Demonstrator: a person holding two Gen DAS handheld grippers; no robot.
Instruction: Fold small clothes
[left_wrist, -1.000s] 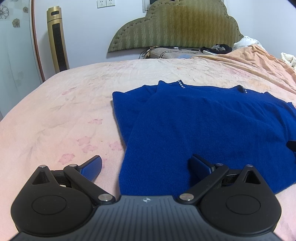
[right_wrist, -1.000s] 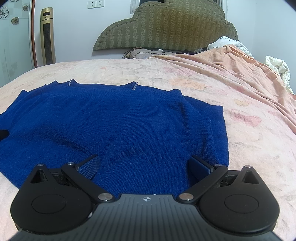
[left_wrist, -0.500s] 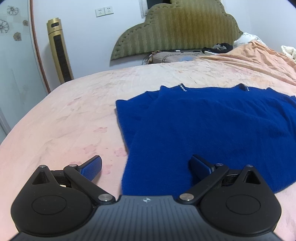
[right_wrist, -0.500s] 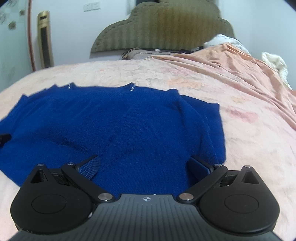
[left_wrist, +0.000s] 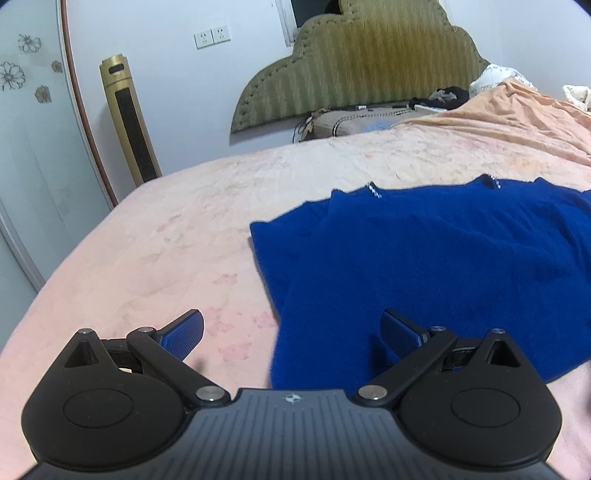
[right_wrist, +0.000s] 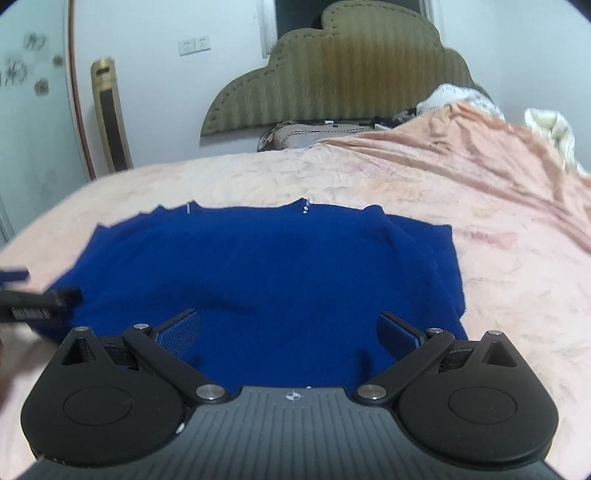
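Note:
A blue knit sweater (left_wrist: 443, 258) (right_wrist: 258, 273) lies flat on the pink bedspread, neckline away from me, both sleeves folded in over its sides. My left gripper (left_wrist: 291, 332) hovers open above the sweater's near left corner, one finger over bare sheet, the other over blue knit. My right gripper (right_wrist: 288, 328) hangs open over the sweater's near hem toward its right side, with nothing between its fingers. Part of the left gripper (right_wrist: 33, 299) shows at the left edge of the right wrist view.
The pink bedspread (left_wrist: 166, 240) stretches to a green padded headboard (left_wrist: 369, 66). A rumpled peach blanket (right_wrist: 480, 155) rises at the right, with pillows and dark clothes (left_wrist: 447, 96) by the headboard. A gold tower fan (left_wrist: 127, 118) stands left of the bed.
Both grippers have lifted and pulled back from the sweater's near hem, so more room and wall show. The sweater has stayed in place, and both grippers have stayed open.

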